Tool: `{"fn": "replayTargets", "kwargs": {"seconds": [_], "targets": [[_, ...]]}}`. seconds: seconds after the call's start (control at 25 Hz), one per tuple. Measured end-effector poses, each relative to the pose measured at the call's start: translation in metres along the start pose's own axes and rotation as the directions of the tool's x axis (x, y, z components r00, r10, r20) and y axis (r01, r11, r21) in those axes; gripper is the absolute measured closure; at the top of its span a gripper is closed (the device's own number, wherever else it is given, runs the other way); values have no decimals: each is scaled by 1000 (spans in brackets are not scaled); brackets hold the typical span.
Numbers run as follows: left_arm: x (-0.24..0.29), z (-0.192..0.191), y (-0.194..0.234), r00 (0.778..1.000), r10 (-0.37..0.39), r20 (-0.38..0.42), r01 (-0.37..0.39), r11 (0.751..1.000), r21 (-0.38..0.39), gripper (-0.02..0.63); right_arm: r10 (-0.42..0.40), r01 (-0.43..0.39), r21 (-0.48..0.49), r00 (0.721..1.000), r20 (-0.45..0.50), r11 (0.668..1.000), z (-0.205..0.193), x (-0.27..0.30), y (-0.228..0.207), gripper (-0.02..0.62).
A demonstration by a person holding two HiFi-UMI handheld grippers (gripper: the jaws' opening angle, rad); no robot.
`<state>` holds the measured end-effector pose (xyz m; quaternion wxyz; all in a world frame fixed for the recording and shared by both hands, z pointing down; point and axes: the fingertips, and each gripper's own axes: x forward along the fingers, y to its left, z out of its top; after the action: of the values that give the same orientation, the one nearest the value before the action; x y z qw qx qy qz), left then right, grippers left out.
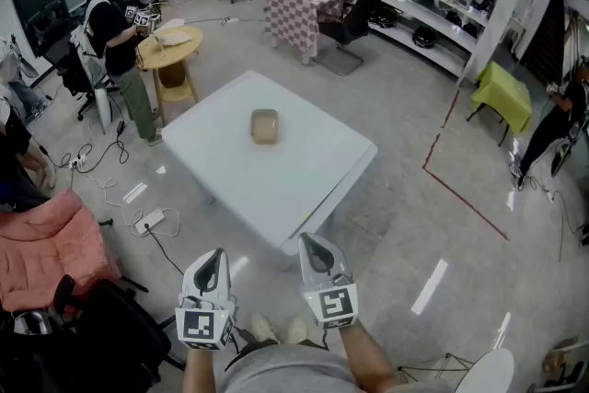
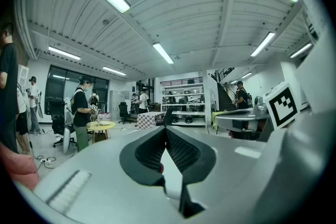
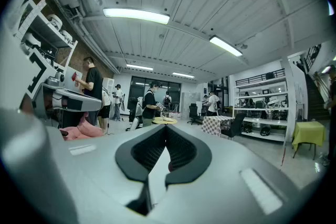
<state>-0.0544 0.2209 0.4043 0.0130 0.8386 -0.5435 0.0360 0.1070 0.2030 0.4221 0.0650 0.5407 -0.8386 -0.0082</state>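
Just two: left hand-held gripper (image 1: 214,255) and right hand-held gripper (image 1: 311,241), jaws together, empty; one white table (image 1: 276,193), one tan tub (image 1: 264,126).

No word, number or brand is showing legibly. Only coded square markers (image 1: 336,304) are sitting on the left gripper (image 1: 213,258) and right gripper (image 1: 315,246), lower centre.

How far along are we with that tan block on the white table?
Nothing looks done: the tan block lies alone on the white table, untouched. Nothing is in hand: the left claw and right claw are both shut and empty, held short of the table's near corner. Any handling of the block is left.
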Motion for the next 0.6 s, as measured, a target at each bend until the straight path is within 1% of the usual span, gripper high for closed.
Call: {"fn": "replayTargets", "kwargs": {"seconds": [0.2,0.4,0.6], "targets": [[3,-3,12,1000,4,-1,-4,1000,-2,594,2,-2,3,1000,1,1000,3,13,5,592],[2,-4,31,1000,11,-7,-11,1000,2,594,11,-11,30,1000,2,999,8,28,17,592],[-3,-8,54,1000,16,-6,-16,1000,2,594,19,-18,15,1000,-7,1000,8,46,35,592]]}}
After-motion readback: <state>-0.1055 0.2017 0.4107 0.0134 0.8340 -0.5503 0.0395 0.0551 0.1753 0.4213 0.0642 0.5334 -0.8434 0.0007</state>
